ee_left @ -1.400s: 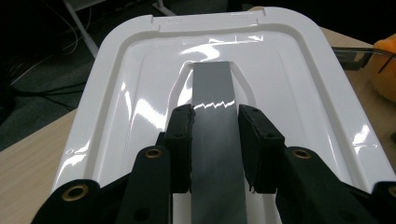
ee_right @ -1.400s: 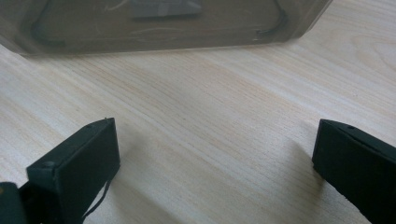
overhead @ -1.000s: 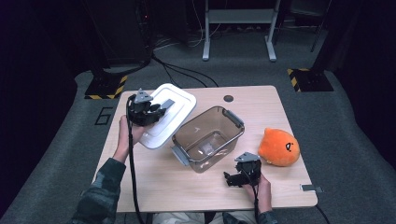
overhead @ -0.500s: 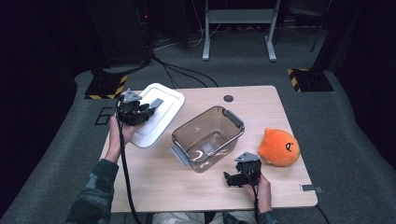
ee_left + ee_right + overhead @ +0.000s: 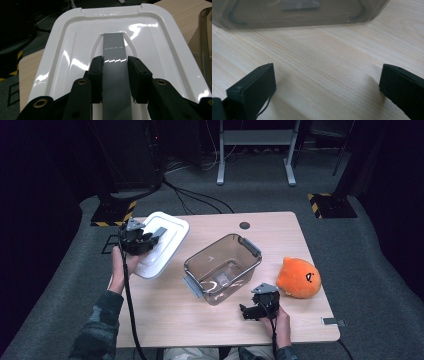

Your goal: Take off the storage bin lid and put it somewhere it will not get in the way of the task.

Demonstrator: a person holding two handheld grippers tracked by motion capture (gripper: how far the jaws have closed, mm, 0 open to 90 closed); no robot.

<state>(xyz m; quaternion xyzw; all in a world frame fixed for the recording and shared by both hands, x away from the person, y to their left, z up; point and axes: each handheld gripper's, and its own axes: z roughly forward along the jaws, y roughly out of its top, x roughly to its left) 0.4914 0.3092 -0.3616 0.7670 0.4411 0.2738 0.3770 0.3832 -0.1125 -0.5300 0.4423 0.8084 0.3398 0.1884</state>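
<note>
- The left tongs (image 5: 115, 75) pinch the grey handle strip (image 5: 114, 50) of the white lid (image 5: 159, 245), which hangs tilted over the tabletop's (image 5: 165, 320) left edge.
- The right tongs (image 5: 324, 87) stand wide and empty, low over the wood just in front of the clear tub (image 5: 222, 267).
- To set the lid down well: keep the pinch firm, level the lid, and lower it flat onto bare wood, well apart from the tub.
- The orange plush toy (image 5: 299, 277) sits right of the tub.

The shiny white plastic lid (image 5: 162, 242) with round corners has a flat grey handle strip (image 5: 115, 72) down its middle. It is tilted, at the table's left edge, beside the clear plastic box (image 5: 222, 267).
</note>
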